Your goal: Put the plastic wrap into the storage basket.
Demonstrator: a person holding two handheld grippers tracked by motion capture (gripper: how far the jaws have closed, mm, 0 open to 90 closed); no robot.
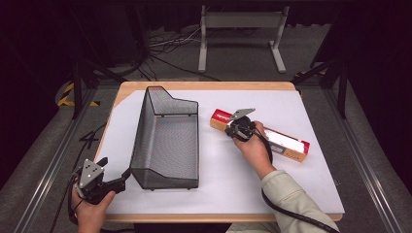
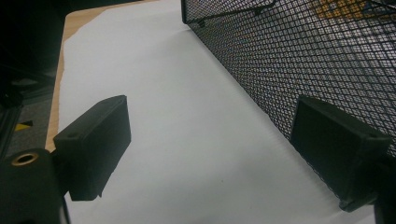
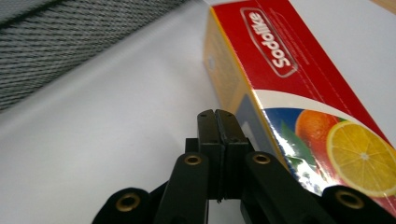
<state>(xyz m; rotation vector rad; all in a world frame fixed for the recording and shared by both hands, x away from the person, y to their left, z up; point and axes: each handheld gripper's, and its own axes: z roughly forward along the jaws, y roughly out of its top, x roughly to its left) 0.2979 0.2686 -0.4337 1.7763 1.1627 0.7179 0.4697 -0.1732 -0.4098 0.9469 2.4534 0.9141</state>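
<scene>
from up high, the right gripper (image 1: 232, 127) sits against the near side of a long box (image 1: 286, 144) that lies flat on the white table cover (image 1: 291, 107), right of the black mesh basket (image 1: 167, 141) and clear of it, running slantwise from near the basket's far right corner toward the table's right side. the left gripper (image 1: 116, 183) waits down at the near left corner of the basket, just beside the mesh. over to the left gripper view: both black jaws stand wide apart with nothing but white cover between them, the right-hand one just beside the basket wall (image 2: 299, 51), whether touching i can't tell. now the right gripper view, and here's the story: the right gripper (image 3: 217, 122) has its jaws pressed flat together, holding nothing, tips right beside the box's yellow side face, the red top with oranges (image 3: 299, 79) running off ahead. so it looks like a nudge, not a grab. by my reckoning that box is light cardboard, stiff along its length but easy to dent on the broad faces, glossy and a bit slippery. best hold would be across the narrow width near the middle, so it doesn't swing, or push low on the side.
</scene>
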